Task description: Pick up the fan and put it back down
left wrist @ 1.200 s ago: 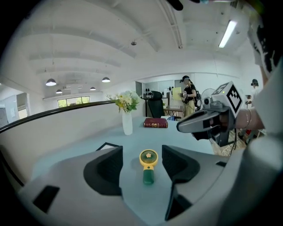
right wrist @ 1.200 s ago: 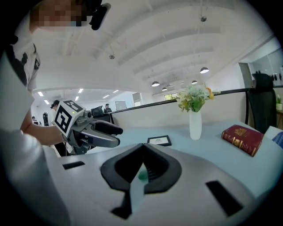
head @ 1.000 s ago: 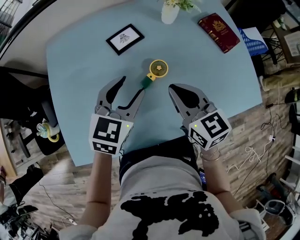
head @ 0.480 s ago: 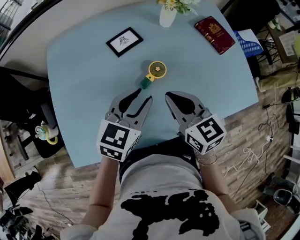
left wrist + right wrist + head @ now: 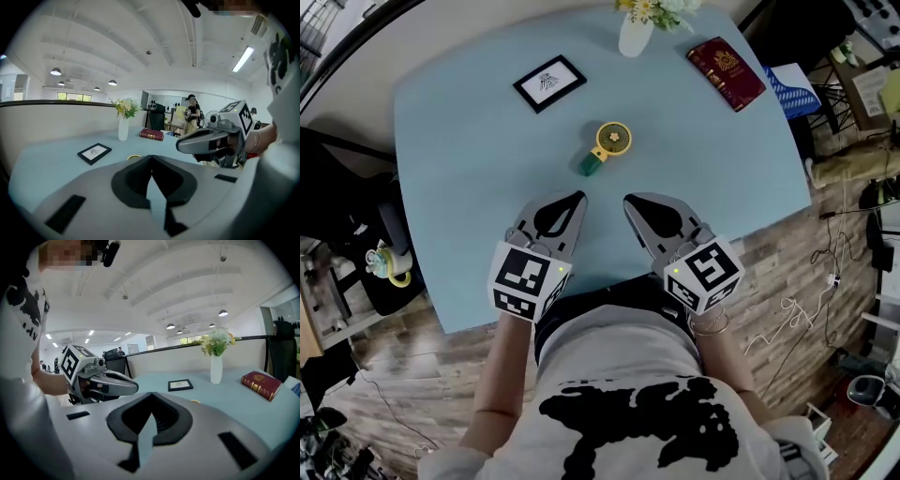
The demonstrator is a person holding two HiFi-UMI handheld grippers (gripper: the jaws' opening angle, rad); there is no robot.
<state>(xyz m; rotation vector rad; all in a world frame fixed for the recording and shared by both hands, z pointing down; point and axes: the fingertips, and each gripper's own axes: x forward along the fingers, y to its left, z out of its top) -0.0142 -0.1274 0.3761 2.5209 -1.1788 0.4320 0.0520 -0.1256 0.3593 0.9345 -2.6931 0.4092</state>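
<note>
Fan (image 5: 609,145) lying free on table (image 5: 469,141); left claw (image 5: 579,199) just being pressed together on nothing; right claw (image 5: 628,201) being held together, empty; both best kept clear of fan.

A white T-shirt (image 5: 619,361) with black blotches fills six o'clock. The left gripper (image 5: 578,198) and right gripper (image 5: 628,201) are grey, black-padded, each bearing a black-and-white marker cube.

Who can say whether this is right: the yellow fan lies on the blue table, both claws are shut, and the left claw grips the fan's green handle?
Wrong about the grip. The left claw is shut on nothing, short of the fan, which lies free on the table. The head view shows the gap. The right claw is shut too.
</note>
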